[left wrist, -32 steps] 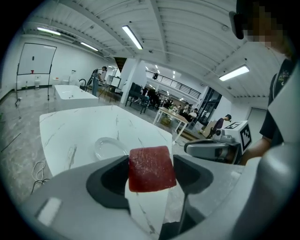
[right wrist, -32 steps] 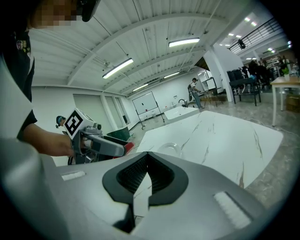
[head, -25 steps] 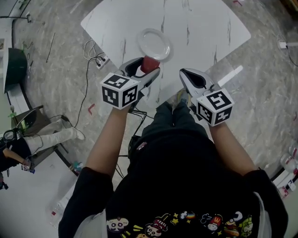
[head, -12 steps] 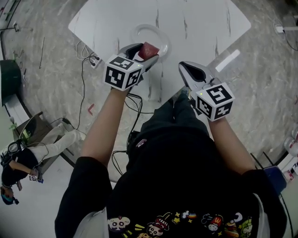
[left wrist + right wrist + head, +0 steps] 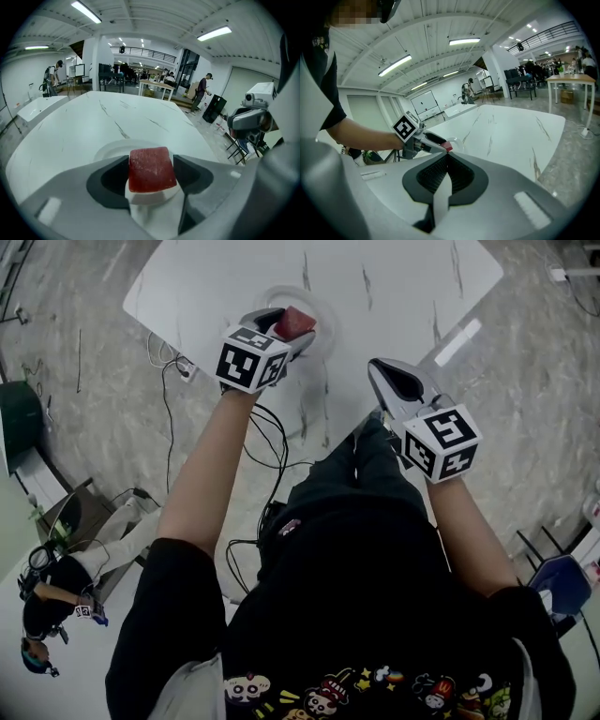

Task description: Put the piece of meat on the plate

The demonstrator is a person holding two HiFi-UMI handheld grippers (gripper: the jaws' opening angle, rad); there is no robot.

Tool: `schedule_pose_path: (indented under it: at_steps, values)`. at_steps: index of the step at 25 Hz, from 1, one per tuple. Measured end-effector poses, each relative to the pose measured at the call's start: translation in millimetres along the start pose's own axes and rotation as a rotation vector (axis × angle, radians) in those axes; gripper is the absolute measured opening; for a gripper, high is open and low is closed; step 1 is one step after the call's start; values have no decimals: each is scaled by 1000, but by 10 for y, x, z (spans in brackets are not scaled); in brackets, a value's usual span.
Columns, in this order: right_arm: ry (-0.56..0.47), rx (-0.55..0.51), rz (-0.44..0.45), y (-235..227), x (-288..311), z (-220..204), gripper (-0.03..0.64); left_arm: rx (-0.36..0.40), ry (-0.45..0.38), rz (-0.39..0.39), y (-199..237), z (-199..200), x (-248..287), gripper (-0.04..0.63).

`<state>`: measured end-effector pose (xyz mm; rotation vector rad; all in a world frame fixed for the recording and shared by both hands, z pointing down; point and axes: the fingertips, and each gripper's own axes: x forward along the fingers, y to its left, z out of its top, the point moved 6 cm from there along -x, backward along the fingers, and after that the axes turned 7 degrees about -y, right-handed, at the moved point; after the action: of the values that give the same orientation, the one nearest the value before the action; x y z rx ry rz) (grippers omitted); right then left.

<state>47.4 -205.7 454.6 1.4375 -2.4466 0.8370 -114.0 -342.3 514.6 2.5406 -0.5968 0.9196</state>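
Step in hand: the carry is as good as done and the set-down is due, as I read it; the meat is over the plate but not released.
Left gripper [image 5: 292, 331]: clamped on the piece of meat, one jaw pressing on each side of it, held out over the near part of the plate.
Piece of meat [image 5: 151, 168]: a red, squarish slab, pinched flat between the jaws and roughly level, with its far edge poking out past the jaw tips.
Plate [image 5: 110, 149]: a pale round plate on the white marble-look table [image 5: 403, 287], directly beneath and beyond the meat, its rim showing on both sides of the jaws.
Right gripper [image 5: 446, 155]: jaws pressed together with nothing between them, held off to the side, well apart from the plate and taking no part.
Height over the plate: from where I stand it's hard to say whether the meat is touching the plate or hanging just above it; it looks a little clear of it.
Next move: lower the left gripper until the slab rests on the plate, part the jaws, then draw back without dragging it.
Risk: opening too high could let the slab tip or land on the rim.
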Motion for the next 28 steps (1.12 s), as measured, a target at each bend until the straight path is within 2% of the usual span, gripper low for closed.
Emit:
schedule_pose_path:
  at_steps: [13, 20, 28]
  values:
    - [-4, 40, -59, -69, -115, -190, 23, 91, 41, -24, 121, -64, 273, 400]
    - [-6, 49, -69, -112, -65, -245, 23, 177, 62, -12, 156, -83, 329, 403]
    - [-6, 48, -68, -97, -122, -236, 23, 238, 71, 19, 108, -84, 324, 407]
